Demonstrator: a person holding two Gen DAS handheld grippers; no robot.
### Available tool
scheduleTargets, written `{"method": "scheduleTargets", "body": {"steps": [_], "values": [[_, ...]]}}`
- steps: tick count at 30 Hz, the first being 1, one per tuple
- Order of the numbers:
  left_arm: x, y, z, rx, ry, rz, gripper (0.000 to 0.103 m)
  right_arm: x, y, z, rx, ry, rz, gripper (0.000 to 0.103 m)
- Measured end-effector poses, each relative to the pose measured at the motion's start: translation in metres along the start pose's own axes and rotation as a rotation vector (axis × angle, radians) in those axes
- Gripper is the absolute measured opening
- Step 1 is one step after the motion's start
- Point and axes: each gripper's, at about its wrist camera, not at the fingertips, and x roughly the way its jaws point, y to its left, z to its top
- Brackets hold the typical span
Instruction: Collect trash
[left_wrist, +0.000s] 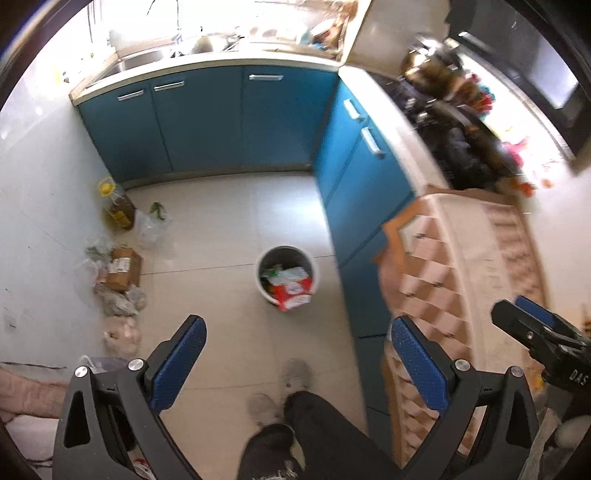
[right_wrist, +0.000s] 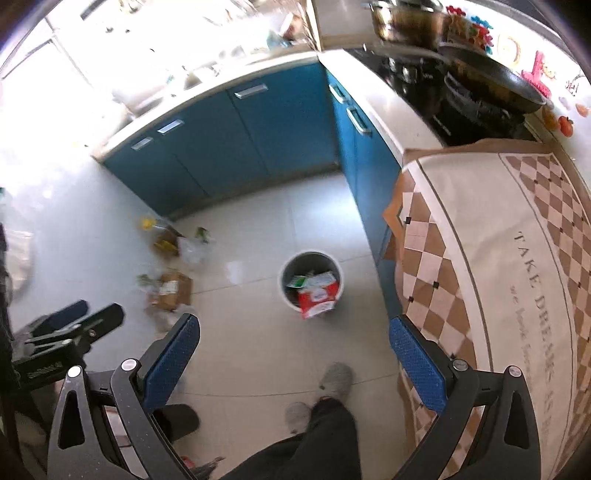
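Observation:
A grey round trash bin (left_wrist: 263, 264) stands on the tiled floor, holding a red-and-white package (left_wrist: 293, 291) and other wrappers; it also shows in the right wrist view (right_wrist: 286, 275). My left gripper (left_wrist: 297, 332) is open and empty, high above the floor short of the bin. My right gripper (right_wrist: 293, 330) is open and empty at a similar height. The right gripper shows at the right edge of the left wrist view (left_wrist: 532, 325). Loose trash lies by the left wall: a cardboard box (left_wrist: 123, 267), plastic bags (left_wrist: 120, 301) and a pink bag (left_wrist: 122, 334).
Blue cabinets (left_wrist: 221, 118) line the back and right. A yellow-capped oil bottle (left_wrist: 118, 203) stands in the left corner. A checkered cloth covers a table (right_wrist: 480, 236) at right. The person's legs and slippers (left_wrist: 295, 373) are below me. A stove with pans (right_wrist: 480, 85) is far right.

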Motion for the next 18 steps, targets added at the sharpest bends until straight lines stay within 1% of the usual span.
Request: {"method": "scheduleTargets", "body": {"steps": [2,3,6,9,15,18], "values": [[-0.026,-0.005,-0.009,0.004,-0.019,-0.035,0.103,-0.032,0.006,-0.008,-0.004,-0.020,0.031,0.103],[-0.033,-0.008,-0.011,0.004,-0.027,-0.047,0.103,-0.048,0.009,-0.011,-0.005,-0.028,0.047,0.103],[-0.065,-0.016,-0.017,0.002,-0.064,-0.083,0.103,-0.081,0.019,-0.023,-0.013,-0.051,0.084,0.103],[-0.090,-0.021,-0.023,-0.003,-0.103,-0.100,0.103,-0.115,0.027,-0.033,-0.022,-0.070,0.128,0.103],[-0.124,-0.028,-0.036,-0.035,-0.144,-0.145,0.103,-0.152,0.033,-0.041,-0.056,-0.082,0.202,0.103],[-0.136,-0.032,-0.043,-0.043,-0.161,-0.153,0.103,-0.164,0.032,-0.042,-0.079,-0.080,0.220,0.103]]}}
